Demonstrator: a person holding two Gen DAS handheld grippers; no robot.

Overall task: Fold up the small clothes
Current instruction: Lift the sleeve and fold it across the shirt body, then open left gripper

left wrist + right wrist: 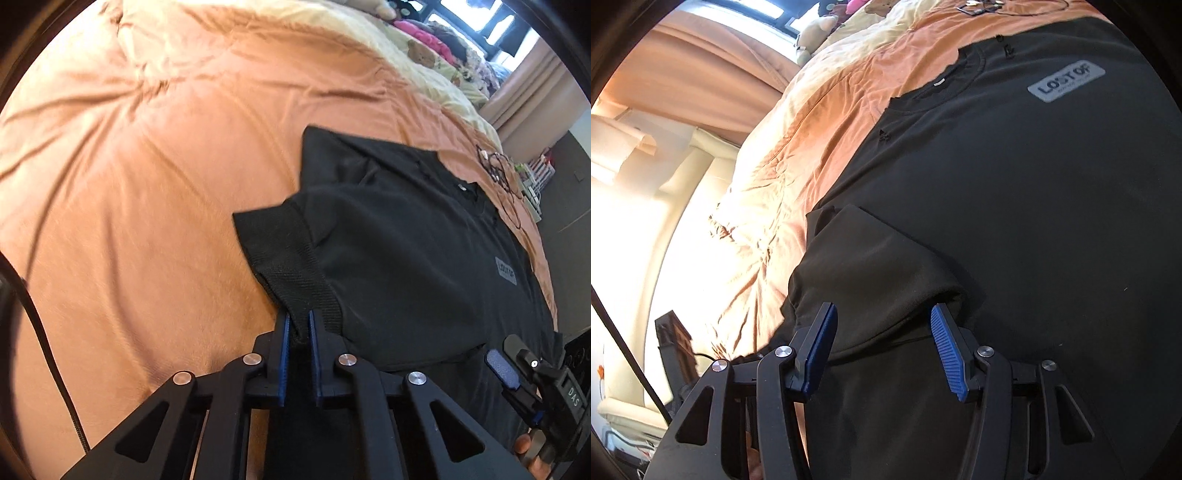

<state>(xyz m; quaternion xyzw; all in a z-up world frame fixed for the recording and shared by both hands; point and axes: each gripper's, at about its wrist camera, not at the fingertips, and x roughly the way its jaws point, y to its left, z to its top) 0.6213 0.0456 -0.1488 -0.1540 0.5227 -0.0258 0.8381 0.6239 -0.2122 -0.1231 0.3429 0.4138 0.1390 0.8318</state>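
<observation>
A black sweatshirt point(406, 251) with a grey chest label point(506, 271) lies front up on the orange bedspread point(129, 184). My left gripper point(297, 325) is shut on the ribbed cuff point(291, 269) of its sleeve, which lies across the shirt's left side. My right gripper point(882, 314) is open, its blue pads point(947, 350) on either side of a bunched fold of the sweatshirt point(1015, 221) near the other sleeve. The right gripper also shows at the lower right of the left wrist view point(511, 356), over the shirt's hem.
A tangled black cable with glasses point(498, 177) lies on the bedspread beyond the collar. A cream blanket point(406, 44), soft toys and clothes are piled at the far end of the bed. The bed's edge and dark floor point(569, 206) are at the right.
</observation>
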